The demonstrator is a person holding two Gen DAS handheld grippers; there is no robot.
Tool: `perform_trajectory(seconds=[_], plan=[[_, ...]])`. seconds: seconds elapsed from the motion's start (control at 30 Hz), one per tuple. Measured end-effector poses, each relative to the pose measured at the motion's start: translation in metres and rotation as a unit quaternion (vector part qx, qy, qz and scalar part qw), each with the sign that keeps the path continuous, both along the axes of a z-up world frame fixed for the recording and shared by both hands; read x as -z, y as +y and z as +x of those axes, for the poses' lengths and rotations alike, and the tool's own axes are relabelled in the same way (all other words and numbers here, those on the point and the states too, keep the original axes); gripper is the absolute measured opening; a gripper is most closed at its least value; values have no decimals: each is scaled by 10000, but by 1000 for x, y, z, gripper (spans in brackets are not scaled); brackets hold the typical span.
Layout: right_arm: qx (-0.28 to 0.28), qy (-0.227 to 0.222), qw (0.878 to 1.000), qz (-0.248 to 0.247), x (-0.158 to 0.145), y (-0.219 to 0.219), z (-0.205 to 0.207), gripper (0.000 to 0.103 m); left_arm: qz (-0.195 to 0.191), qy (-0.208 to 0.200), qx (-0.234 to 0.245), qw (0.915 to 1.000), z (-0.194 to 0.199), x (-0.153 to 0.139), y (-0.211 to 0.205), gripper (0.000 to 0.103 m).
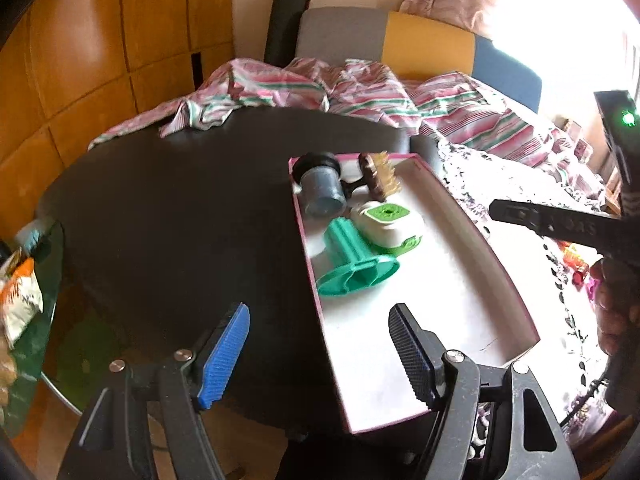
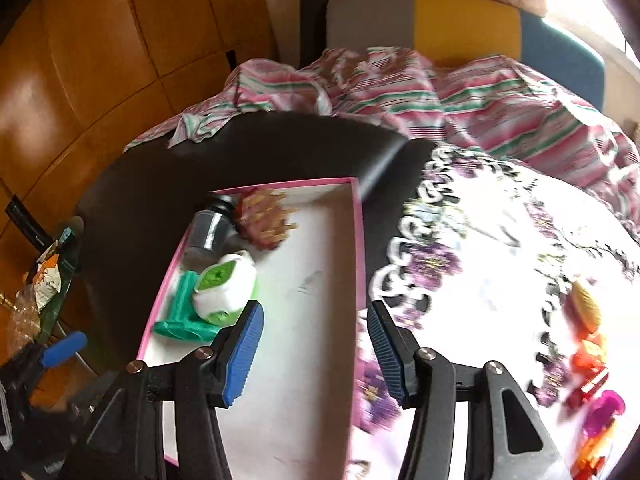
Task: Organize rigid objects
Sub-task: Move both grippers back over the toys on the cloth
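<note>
left gripper [image 1: 320, 356] is seen open, nothing between the pads, angled down over the near left rim of the tray [image 1: 472, 280]. right gripper [image 2: 316, 352] is also held apart and empty, astride the tray's right rim. four items are grouped at the tray's 11 o'clock corner: grey jar [image 1: 323, 193], brush [image 1: 380, 172], white-green block [image 1: 390, 226], green spool [image 1: 356, 264]. small toys [image 2: 592, 352] are seen at 3 o'clock on the floral cloth [image 2: 500, 248]. the tray sits on a dark table [image 1: 180, 220]; a striped sheet [image 1: 360, 92] lies behind.
</note>
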State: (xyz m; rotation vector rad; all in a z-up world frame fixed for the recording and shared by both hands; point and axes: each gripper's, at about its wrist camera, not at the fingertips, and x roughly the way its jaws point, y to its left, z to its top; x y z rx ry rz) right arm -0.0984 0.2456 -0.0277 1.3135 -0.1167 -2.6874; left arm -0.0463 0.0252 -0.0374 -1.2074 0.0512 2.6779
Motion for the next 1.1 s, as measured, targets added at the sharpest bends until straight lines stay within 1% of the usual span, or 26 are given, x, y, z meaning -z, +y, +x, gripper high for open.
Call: perform_trajectory(seconds=[0.13,0.23,0.33,0.5,0.63,0.77,0.9,1.03,1.1], plan=[[241,62,9997,63,-4,28,15,55,-103,200,193,9996,2,-12,13,73],[439,66,9989,118,-5,51,25,55,-196,368,408,9983,5,-20,27,73],[668,59,9976,157,-5,75,36,55,-229,453,668,9965,8,-27,43,73],[1093,75,9938,211,-7,115,49,55,-331,642,1094,9914,13,-37,73,73],[1459,112,9890,222,-10,147,56,55,-376,781,1471,9853,18,-47,100,74],[1889,156,9816,241,-10,181,61,55,-417,874,1822,9785,23,-53,128,74],[2420,152,9699,205,-2,217,66,55,-482,949,2152,9707,29,-56,157,74],[2915,63,9565,-67,8,245,73,55,-543,1016,2403,9638,33,-58,182,74],[3046,103,9523,-173,7,253,77,55,-570,1037,2517,9606,35,-57,193,74]])
